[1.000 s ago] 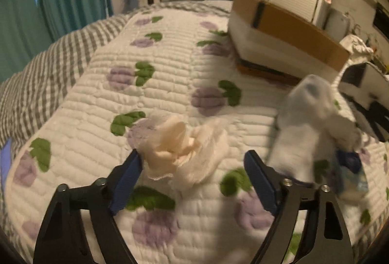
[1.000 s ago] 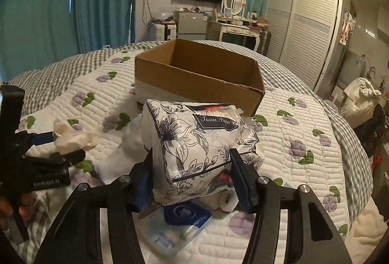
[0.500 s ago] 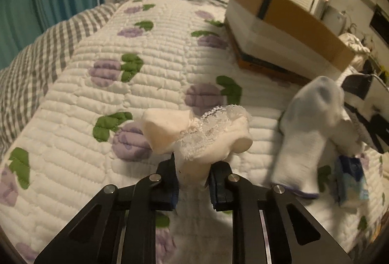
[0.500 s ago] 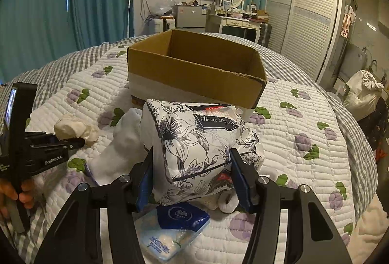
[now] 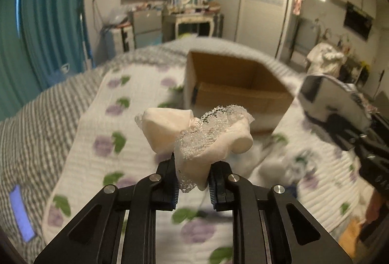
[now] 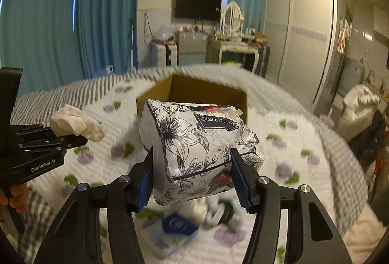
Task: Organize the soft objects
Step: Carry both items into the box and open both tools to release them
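— Two grippers are working over the quilted bed (image 6: 304, 132). What is lying ahead of them?

— Beyond both sets of fingers, the open cardboard box (image 5: 233, 94) is sitting on the quilt, well apart from either tool.

— What is the right gripper (image 6: 193, 181) doing?

— It is squeezing a flower-printed tissue pack (image 6: 197, 154) between its blue pads, holding it above the bed. Under it, a small blue-and-white packet (image 6: 173, 230) and some white socks (image 6: 211, 210) are lying on the quilt.

— And the left gripper (image 5: 193, 187)?

— Its jaws are pinching a cream lace-trimmed cloth bundle (image 5: 194, 135), which is bulging out above the fingertips, clear of the quilt.
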The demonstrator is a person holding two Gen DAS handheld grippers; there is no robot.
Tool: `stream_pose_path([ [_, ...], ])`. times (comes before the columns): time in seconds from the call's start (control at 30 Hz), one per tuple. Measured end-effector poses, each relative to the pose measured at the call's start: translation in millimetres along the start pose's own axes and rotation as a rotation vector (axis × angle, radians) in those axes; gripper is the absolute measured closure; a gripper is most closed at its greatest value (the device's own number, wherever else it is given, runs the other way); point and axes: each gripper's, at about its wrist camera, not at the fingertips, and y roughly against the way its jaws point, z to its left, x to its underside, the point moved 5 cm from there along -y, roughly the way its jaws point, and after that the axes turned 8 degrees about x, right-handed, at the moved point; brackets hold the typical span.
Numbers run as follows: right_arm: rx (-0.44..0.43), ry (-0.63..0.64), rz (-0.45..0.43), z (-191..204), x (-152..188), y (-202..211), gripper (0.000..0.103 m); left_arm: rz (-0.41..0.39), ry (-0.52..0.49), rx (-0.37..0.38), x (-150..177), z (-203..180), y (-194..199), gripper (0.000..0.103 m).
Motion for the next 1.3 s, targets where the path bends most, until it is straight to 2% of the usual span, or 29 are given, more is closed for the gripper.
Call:
stream_pose_path([
  [0.17,-0.005,0.034,-0.052,-10,-49,-21,0.046,-0.053,-0.031,0.017,-45,-21,-12,0.085],
  [0.27,-0.02,0.027,-0.064,-15,-75,-50,0.046,-0.065,-0.025,0.039,-72,-25,-33,0.085],
  [0.4,-0.089,-0.007,-0.032,-22,-96,-107,0.046,-0.059,-0.049,0.035,-100,-25,-70,0.084],
  [0.53,-0.157,-0.078,0.03,-32,-99,-159,0.046,-0.028,-0.07,0.01,-113,-18,-112,0.084],
  [0.63,-0.175,-0.097,0.065,-37,-93,-187,0.044,-0.007,-0.085,0.002,-113,-16,-135,0.084],
  [0.7,-0.176,-0.102,0.081,-40,-90,-200,0.04,-0.004,-0.104,-0.004,-113,-17,-146,0.084],
  [0.73,-0.173,-0.105,0.086,-42,-88,-204,0.039,-0.004,-0.111,0.0,-111,-18,-149,0.08],
  [0.8,-0.166,-0.109,0.097,-44,-84,-210,0.037,0.008,-0.127,0.011,-110,-25,-155,0.078],
  [0.83,-0.166,-0.11,0.097,-44,-84,-212,0.036,0.018,-0.139,0.008,-108,-27,-156,0.074],
  [0.87,-0.159,-0.115,0.093,-46,-84,-211,0.032,0.027,-0.151,0.002,-106,-30,-157,0.055],
  [0.9,-0.147,-0.122,0.088,-49,-85,-209,0.029,0.032,-0.162,-0.006,-105,-32,-157,0.032],
  [0.93,-0.143,-0.126,0.082,-52,-84,-204,0.028,0.017,-0.165,-0.012,-104,-34,-153,0.025],
  [1.0,-0.13,-0.136,0.061,-58,-90,-189,0.023,-0.019,-0.166,-0.007,-106,-37,-140,0.023],
  [1.13,-0.098,-0.149,0.023,-72,-104,-146,0.019,-0.029,-0.18,-0.039,-112,-40,-115,0.023],
  [1.3,-0.026,-0.159,-0.029,-88,-124,-67,0.006,-0.108,-0.184,-0.054,-124,-46,-47,0.023],
])
